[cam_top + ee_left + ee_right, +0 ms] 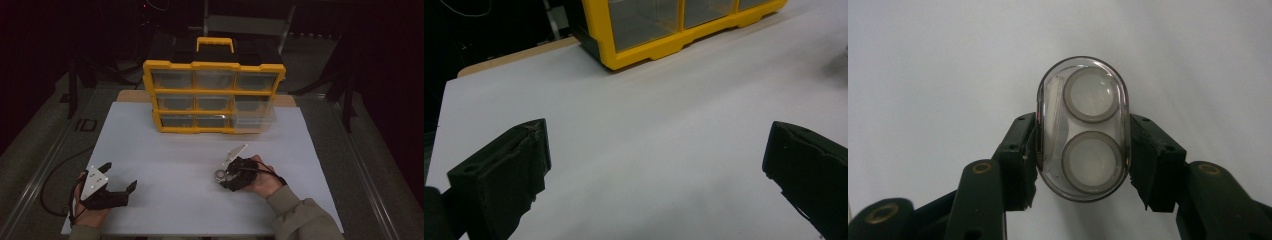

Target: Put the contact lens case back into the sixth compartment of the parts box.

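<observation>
Tongs on the right (1083, 150) pinch a clear oval case (1083, 127) by its long sides, likely so it stays flat for carrying. It sits well in front of the yellow cabinet (214, 95), low over the table (170, 150). Left tongs (120, 177), spread and empty, rest farther from the cabinet, seemingly waiting.

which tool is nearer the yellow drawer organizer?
Right. The right tool, shut on a clear capsule, sits nearer the organizer; the left tool rests open at the table's near-left corner.
</observation>
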`<state>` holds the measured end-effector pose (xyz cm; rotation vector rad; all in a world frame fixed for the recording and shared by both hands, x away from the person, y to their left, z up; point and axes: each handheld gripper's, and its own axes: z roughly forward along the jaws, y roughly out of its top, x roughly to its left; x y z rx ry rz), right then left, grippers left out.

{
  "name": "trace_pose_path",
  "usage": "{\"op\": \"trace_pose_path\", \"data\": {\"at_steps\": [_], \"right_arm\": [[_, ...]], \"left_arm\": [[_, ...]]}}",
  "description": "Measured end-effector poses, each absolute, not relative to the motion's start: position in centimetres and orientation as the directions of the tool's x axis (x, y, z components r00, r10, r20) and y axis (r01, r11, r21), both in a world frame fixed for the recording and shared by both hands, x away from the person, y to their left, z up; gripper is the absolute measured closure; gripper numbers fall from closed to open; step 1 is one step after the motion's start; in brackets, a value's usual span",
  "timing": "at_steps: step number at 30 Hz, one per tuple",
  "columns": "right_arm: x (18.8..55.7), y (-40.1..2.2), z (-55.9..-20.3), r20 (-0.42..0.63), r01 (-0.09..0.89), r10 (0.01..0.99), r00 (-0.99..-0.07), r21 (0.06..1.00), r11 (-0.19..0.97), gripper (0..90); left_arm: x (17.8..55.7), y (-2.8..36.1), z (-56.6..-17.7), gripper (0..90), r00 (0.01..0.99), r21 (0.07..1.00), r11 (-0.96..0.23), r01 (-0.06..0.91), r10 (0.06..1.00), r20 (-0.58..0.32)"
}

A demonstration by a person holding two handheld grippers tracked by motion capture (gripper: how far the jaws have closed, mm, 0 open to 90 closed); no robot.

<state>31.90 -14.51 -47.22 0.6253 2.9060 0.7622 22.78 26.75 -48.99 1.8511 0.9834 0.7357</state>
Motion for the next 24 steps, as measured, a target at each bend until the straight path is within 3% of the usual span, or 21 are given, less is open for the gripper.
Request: {"op": "trace_pose_path", "data": {"at_steps": [24], "right_arm": [[32.5, -15.5, -44.6, 0.058, 0.417, 0.451, -0.891, 0.499, 0.76, 49.1]], "left_arm": [[22.8, 26.8, -49.1, 0.0, 0.509, 0.902, -0.281, 0.329, 0.857, 0.081]]}}
